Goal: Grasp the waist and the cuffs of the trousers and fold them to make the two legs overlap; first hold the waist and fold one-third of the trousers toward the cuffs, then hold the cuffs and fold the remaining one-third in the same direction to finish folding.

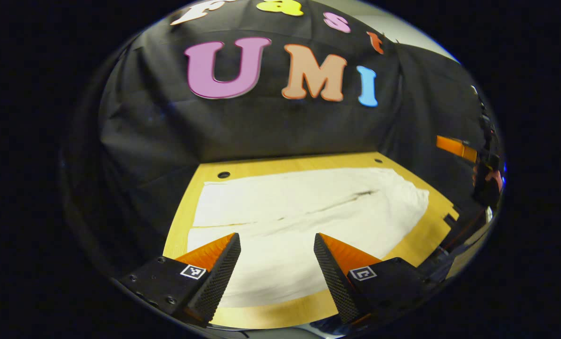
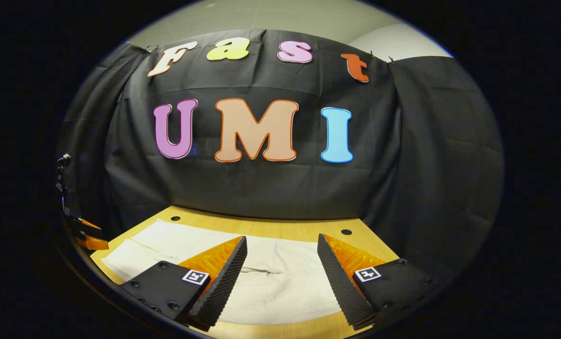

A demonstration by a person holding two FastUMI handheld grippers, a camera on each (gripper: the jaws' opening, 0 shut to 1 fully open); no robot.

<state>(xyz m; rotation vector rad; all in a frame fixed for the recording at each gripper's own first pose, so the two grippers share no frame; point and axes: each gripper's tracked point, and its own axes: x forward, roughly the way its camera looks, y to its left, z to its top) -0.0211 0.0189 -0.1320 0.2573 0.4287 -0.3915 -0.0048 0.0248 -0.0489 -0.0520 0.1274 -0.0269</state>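
Wooden table, round holes near far edge; black cloth wall behind; pale ceiling above.

Left gripper: two wedge fingers, ribbed backs, knurled inner pads, black mounts with screws, one square fiducial tag per mount. Right gripper: same build, same tags. Far gripper body at the frame edge looks black, too blurred to confirm
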